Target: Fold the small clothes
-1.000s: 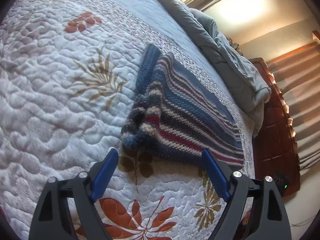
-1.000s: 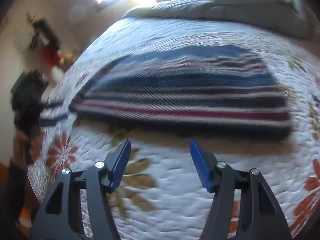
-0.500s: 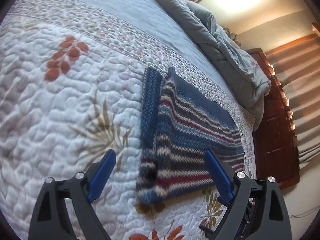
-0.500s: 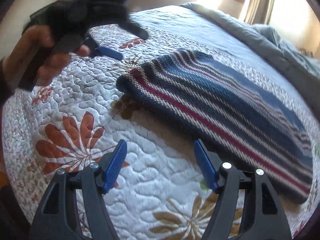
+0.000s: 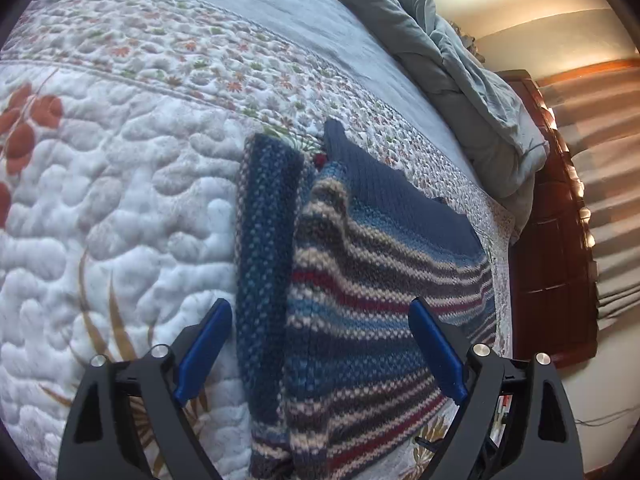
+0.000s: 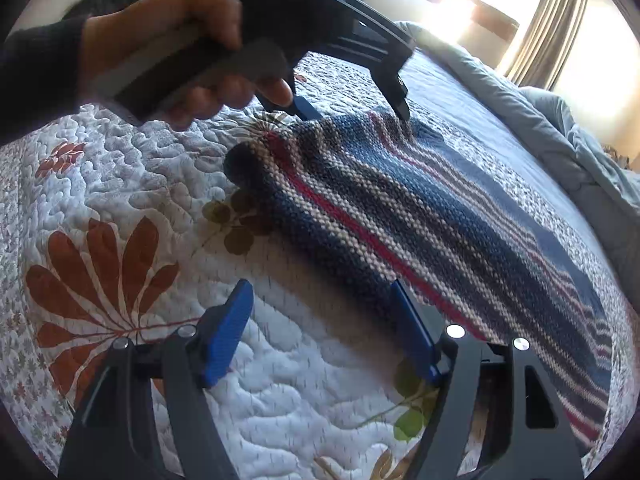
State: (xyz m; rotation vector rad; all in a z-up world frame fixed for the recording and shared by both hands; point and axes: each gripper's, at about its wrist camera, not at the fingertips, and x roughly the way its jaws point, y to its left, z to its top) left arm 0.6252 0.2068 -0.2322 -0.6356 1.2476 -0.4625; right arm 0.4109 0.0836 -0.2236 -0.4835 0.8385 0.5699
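A striped knit garment (image 5: 360, 292) in blue, cream and red lies folded flat on the quilted bedspread (image 5: 120, 200). A plain blue sleeve strip (image 5: 264, 240) lies along its left side. My left gripper (image 5: 320, 320) is open and empty, its blue fingers straddling the garment's near end just above it. In the right wrist view the garment (image 6: 420, 220) runs diagonally; my right gripper (image 6: 324, 300) is open and empty at its long near edge. The left gripper (image 6: 352, 112), held in a hand, hovers over the garment's far end there.
A rumpled grey duvet (image 5: 440, 64) is bunched at the far side of the bed. A dark wooden headboard or cabinet (image 5: 552, 220) stands beyond the bed's right edge. Curtains and a bright window (image 6: 540, 20) lie behind the bed.
My left gripper has moved forward over the garment's end, which now lies between its fingers. My right gripper has swung round and closed in on the garment's long edge.
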